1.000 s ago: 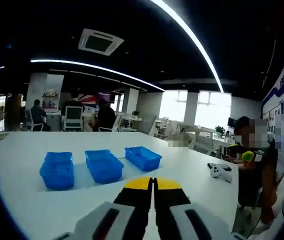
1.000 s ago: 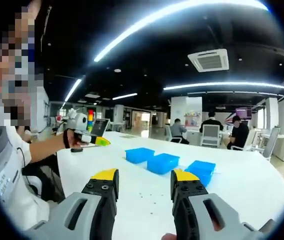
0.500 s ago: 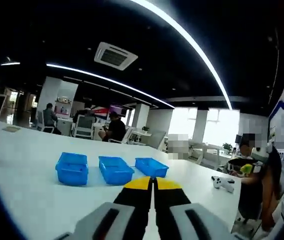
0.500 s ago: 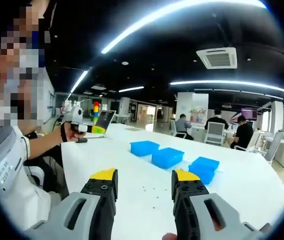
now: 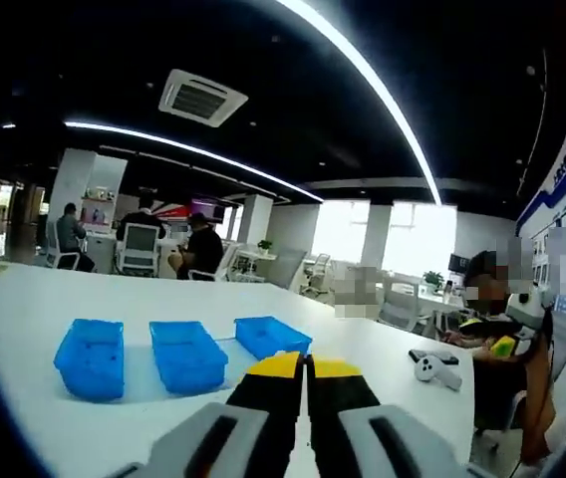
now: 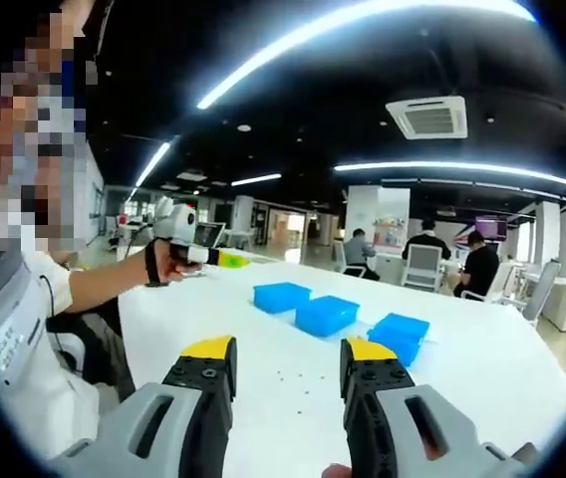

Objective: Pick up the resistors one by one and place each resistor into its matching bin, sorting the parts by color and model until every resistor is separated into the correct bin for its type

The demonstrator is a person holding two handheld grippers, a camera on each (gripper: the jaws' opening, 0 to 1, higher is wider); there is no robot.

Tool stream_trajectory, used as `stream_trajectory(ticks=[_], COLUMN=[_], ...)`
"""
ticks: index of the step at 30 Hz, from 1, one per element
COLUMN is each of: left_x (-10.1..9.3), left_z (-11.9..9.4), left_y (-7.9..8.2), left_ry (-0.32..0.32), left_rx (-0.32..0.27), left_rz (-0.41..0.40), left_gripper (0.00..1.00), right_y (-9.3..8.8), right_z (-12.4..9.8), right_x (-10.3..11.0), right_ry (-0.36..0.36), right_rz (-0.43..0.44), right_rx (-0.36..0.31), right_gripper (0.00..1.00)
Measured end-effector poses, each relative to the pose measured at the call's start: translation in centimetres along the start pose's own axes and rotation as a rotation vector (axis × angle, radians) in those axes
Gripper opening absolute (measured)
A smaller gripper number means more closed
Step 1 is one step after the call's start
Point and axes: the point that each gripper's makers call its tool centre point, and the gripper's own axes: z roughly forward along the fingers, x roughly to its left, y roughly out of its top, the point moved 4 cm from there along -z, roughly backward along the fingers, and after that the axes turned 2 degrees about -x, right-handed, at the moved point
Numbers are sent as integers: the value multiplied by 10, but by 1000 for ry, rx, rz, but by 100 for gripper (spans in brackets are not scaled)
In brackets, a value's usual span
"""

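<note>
Three blue bins (image 6: 327, 314) stand in a row on the white table (image 6: 482, 368); in the left gripper view the same bins (image 5: 185, 354) lie ahead and to the left. Several tiny dark resistors (image 6: 283, 377) are scattered on the table just beyond my right gripper (image 6: 289, 351), which is open and holds nothing. My left gripper (image 5: 306, 366) hangs above the table with its yellow-tipped jaws pressed together and nothing visible between them. In the right gripper view, a hand holds that left gripper (image 6: 208, 256) in the air, to the left of the bins.
A white controller-like device (image 5: 432, 368) lies on the table to the right, in front of a seated person (image 5: 502, 334). Other people sit at desks and chairs (image 6: 421, 267) behind the table. A person's body (image 6: 14, 339) is close on the left.
The left gripper has risen and come closer to the bins in the right gripper view. In its own view, the bins have slid left. The right gripper stays open and still.
</note>
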Motion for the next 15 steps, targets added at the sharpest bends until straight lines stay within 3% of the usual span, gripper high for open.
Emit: stream_trajectory(ticks=[8,13,15], left_x=[0,6,11], left_z=[79,133,158], left_y=[6,-2,-7], left_ry=[-12,-9,14], left_rx=[64,140,170], left_rz=[30,29,64], left_gripper=[5,5,5], right_y=[1,2,2], right_z=[-4,-6,-7], right_x=[-2,-3,-3], right_ry=[-12,-21,-25], right_rz=[1,0,0], right_rx=[-6,-10,-11], right_gripper=[42,42,42])
